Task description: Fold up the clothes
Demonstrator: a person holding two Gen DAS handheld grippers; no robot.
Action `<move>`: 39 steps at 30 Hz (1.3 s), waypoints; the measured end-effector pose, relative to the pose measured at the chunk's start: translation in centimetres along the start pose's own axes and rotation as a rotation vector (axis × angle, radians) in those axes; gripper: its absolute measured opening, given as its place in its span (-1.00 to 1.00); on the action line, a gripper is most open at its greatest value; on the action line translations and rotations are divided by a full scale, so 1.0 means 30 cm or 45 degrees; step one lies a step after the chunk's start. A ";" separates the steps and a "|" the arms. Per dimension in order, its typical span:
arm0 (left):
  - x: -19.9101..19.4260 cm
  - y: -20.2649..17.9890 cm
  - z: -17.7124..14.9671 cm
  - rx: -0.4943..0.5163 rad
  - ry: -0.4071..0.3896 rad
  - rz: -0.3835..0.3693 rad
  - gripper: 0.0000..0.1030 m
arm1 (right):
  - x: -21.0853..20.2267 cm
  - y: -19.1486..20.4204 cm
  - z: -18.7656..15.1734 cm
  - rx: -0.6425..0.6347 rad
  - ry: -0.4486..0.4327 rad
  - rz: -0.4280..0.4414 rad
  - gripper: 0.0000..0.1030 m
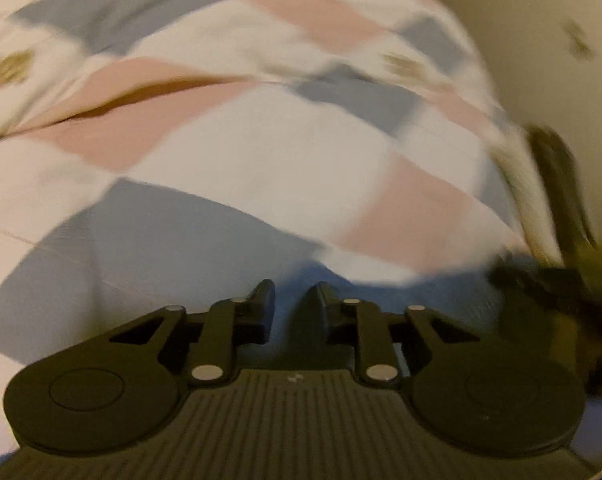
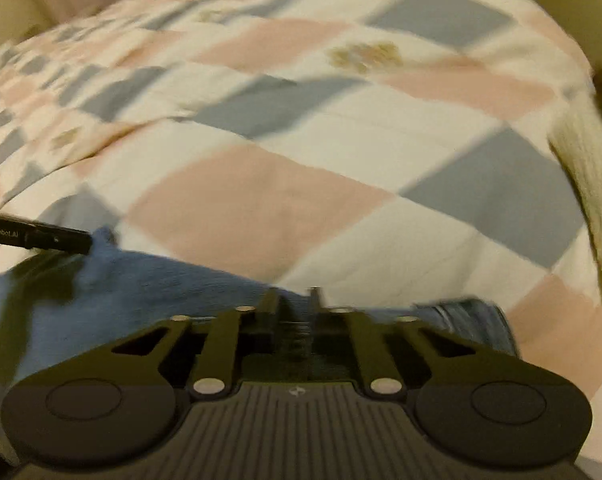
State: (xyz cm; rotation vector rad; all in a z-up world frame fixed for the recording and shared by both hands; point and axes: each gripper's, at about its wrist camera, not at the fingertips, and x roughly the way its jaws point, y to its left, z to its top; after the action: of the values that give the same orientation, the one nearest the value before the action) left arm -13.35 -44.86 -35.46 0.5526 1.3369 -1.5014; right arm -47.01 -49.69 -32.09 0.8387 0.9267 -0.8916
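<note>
The blue garment (image 2: 149, 292) lies on the checked quilt (image 2: 261, 200) of the bed, at its near edge, and its long axis runs from left to right, across both tools. The right gripper (image 2: 293, 296) has its jaws close together with blue cloth at them, so it seems to hold the garment's far edge, not far from the ribbed cuff (image 2: 469, 320) at the right end. The left gripper (image 1: 291, 292) is over the left part of the same cloth; its jaws stand narrowly apart, and I cannot tell for certain whether cloth is pinched between them. In my judgement the fold must go across this axis, and both hands are equally near.
</note>
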 end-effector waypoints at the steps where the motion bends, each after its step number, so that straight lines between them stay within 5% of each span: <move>1: -0.011 0.003 0.018 -0.025 -0.034 0.030 -0.69 | -0.008 -0.027 0.017 0.066 0.009 0.022 -1.00; 3: -0.086 -0.002 0.027 -0.002 -0.141 0.094 -0.66 | -0.065 -0.038 0.034 0.086 -0.040 -0.007 -0.88; 4: -0.131 -0.005 0.018 0.017 -0.176 0.118 -0.63 | -0.104 -0.028 0.032 0.057 -0.085 -0.044 -0.54; 7: -0.265 -0.012 -0.054 0.089 -0.226 0.131 -0.52 | -0.206 0.002 -0.016 0.006 -0.180 -0.043 -0.46; 11: -0.328 -0.039 -0.255 0.165 -0.132 0.145 -0.37 | -0.197 0.114 -0.172 -0.104 -0.077 0.033 -0.39; 15: -0.296 0.023 -0.449 0.138 0.028 0.229 -0.38 | -0.090 0.176 -0.345 -0.143 0.141 -0.054 -0.35; 20: -0.386 0.160 -0.567 0.109 0.017 0.352 -0.39 | -0.142 0.223 -0.420 -0.129 0.145 -0.254 -0.06; 24: -0.496 0.290 -0.641 0.059 0.013 0.503 -0.30 | -0.210 0.233 -0.456 0.072 0.097 -0.354 -0.03; 26: -0.559 0.358 -0.685 0.024 0.048 0.614 -0.29 | -0.257 0.264 -0.484 0.218 0.047 -0.343 0.25; 29: -0.692 0.394 -0.727 0.000 0.046 0.692 -0.18 | -0.318 0.369 -0.539 0.358 -0.026 -0.272 0.39; 32: -0.870 0.374 -0.758 0.011 -0.062 0.649 0.20 | -0.370 0.552 -0.591 0.366 -0.084 -0.218 0.56; 39: -1.225 0.307 -0.830 0.011 -0.205 0.635 0.45 | -0.521 0.966 -0.680 0.363 -0.192 -0.108 0.85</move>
State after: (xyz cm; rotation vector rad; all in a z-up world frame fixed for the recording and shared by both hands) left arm 2.16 -7.12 -15.71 0.6959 0.9771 -1.1141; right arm -32.09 -16.34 -19.22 0.9651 0.7168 -1.1628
